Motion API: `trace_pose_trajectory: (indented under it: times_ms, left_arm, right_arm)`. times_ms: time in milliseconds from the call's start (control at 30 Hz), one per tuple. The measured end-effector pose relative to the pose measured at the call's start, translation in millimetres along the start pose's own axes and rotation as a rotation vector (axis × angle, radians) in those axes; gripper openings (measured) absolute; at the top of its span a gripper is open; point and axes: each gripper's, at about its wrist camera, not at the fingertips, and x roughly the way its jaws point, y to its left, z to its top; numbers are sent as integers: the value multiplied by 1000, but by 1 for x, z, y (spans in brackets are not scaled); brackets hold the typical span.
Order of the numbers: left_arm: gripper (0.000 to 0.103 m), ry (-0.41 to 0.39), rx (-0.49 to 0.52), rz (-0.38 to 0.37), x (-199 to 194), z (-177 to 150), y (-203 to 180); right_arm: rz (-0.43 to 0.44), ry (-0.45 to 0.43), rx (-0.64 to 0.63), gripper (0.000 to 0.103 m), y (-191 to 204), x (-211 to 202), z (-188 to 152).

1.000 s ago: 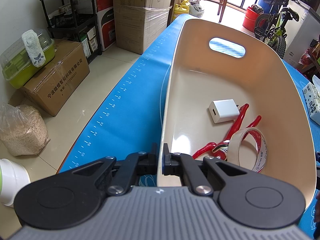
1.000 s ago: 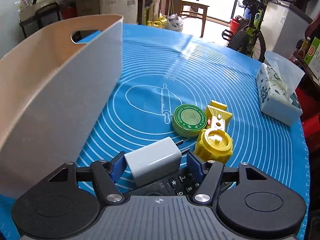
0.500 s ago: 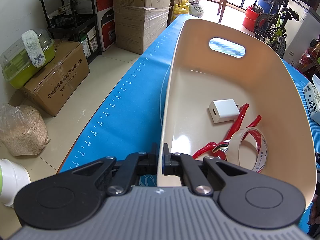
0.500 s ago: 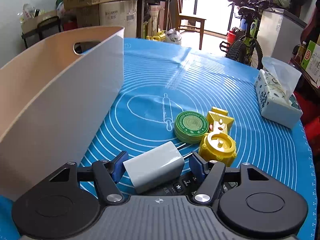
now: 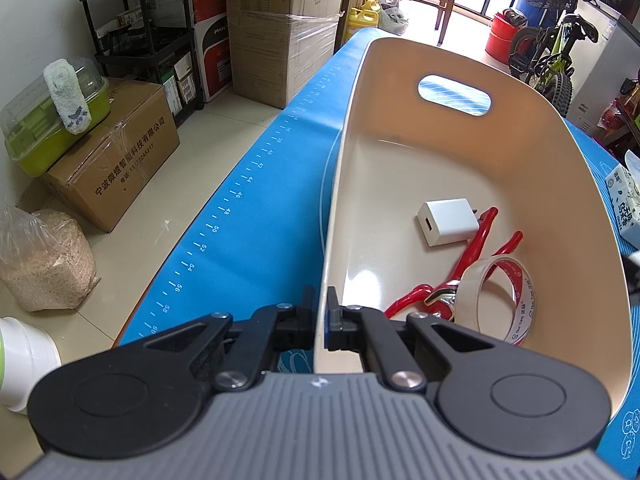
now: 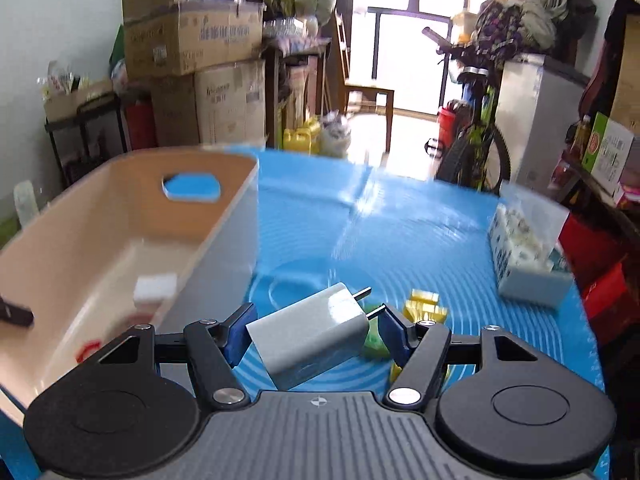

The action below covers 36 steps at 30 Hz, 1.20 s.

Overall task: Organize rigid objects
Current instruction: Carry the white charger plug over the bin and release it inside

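Gripping the near wall of the bin (image 5: 460, 168), left gripper (image 5: 321, 312) pinched shut, one finger inside, one outside. Lay inside, near to far toward 1 o'clock: tape roll (image 5: 496, 300), red pliers (image 5: 460, 272), white charger (image 5: 448, 222). Stood on blue mat (image 5: 248, 216). Clamped on a second charger (image 6: 308, 336), right gripper (image 6: 314, 330) held it tilted above the mat, prongs toward 1 o'clock. Sat blurred just past the fingers: green tin (image 6: 376, 340) and yellow part (image 6: 424, 308). Rose at 10 o'clock, the bin, interior showing. Rested at 2 o'clock, well apart, tissue pack (image 6: 524, 256).
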Motion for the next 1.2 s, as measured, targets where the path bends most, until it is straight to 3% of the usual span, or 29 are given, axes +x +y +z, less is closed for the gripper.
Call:
trace_pose_trajectory:
  times_ms: [300, 533, 800, 1200]
  left_arm:
    - [5, 0, 0, 0, 0, 0, 1]
    - [5, 0, 0, 0, 0, 0, 0]
    - [5, 0, 0, 0, 0, 0, 0]
    - [5, 0, -1, -1, 0, 0, 0]
  right_arm:
    - [80, -132, -11, 69, 32, -28, 45]
    - [173, -114, -61, 69, 71, -20, 63]
    - [222, 46, -162, 69, 121, 15, 57]
    - [189, 345, -249, 69, 161, 69, 30]
